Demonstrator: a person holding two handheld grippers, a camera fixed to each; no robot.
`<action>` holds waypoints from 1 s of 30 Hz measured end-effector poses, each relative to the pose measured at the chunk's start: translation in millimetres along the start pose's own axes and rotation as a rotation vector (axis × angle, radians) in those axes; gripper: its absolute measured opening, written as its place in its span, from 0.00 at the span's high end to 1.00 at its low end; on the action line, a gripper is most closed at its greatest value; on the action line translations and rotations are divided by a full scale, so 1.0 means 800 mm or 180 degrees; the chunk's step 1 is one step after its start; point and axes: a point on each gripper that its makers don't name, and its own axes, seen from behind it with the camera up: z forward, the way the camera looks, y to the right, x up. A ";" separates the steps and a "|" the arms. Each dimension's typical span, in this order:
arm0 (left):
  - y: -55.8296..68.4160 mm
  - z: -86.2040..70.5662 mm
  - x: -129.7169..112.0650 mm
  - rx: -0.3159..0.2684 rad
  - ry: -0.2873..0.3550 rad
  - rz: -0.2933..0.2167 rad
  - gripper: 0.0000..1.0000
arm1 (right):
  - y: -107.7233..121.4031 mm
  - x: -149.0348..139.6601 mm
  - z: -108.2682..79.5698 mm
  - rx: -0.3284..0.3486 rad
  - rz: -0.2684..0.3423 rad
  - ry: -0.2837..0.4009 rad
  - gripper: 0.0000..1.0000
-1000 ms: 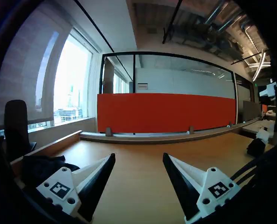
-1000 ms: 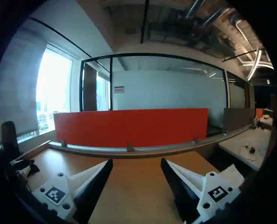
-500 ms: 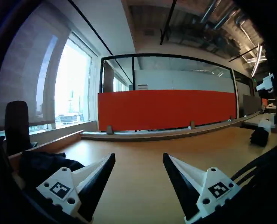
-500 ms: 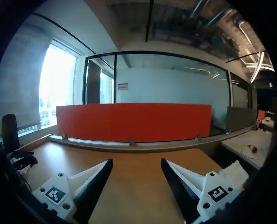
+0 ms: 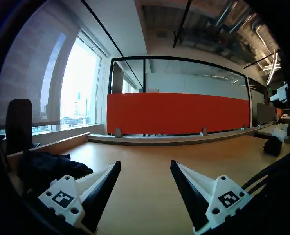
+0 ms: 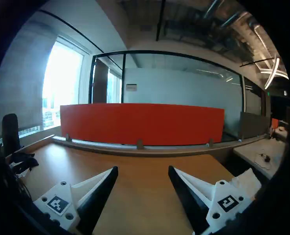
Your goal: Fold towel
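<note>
My left gripper (image 5: 145,172) hangs open over the bare wooden table (image 5: 152,156), nothing between its fingers. A dark crumpled cloth (image 5: 47,166) lies on the table just beyond its left finger (image 5: 88,190). In the right gripper view my right gripper (image 6: 143,176) is also open and empty above the same table (image 6: 145,172). A white crumpled cloth (image 6: 247,181), perhaps the towel, peeks out behind its right finger (image 6: 207,196). A dark cloth (image 6: 21,159) lies far off at the left.
A red partition (image 5: 178,113) on a raised ledge closes the table's far edge, with a glass wall behind. A black chair back (image 5: 18,125) stands at the left by the window. A dark object (image 5: 272,145) sits at the table's right. A white desk (image 6: 262,150) adjoins on the right.
Both views have shifted so the red partition sits higher in the picture. The dark cloth looms larger on the left, and the white cloth has come into the right gripper view. Both grippers stayed open.
</note>
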 end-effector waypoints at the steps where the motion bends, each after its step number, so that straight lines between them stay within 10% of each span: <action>1: 0.001 0.001 -0.001 -0.0007 -0.0005 0.0012 0.06 | 0.000 0.000 0.000 0.0002 -0.0005 0.0001 0.00; 30: 0.006 0.006 -0.010 -0.0024 -0.0027 0.0024 0.06 | 0.047 0.016 0.007 -0.0077 0.0075 0.0271 0.01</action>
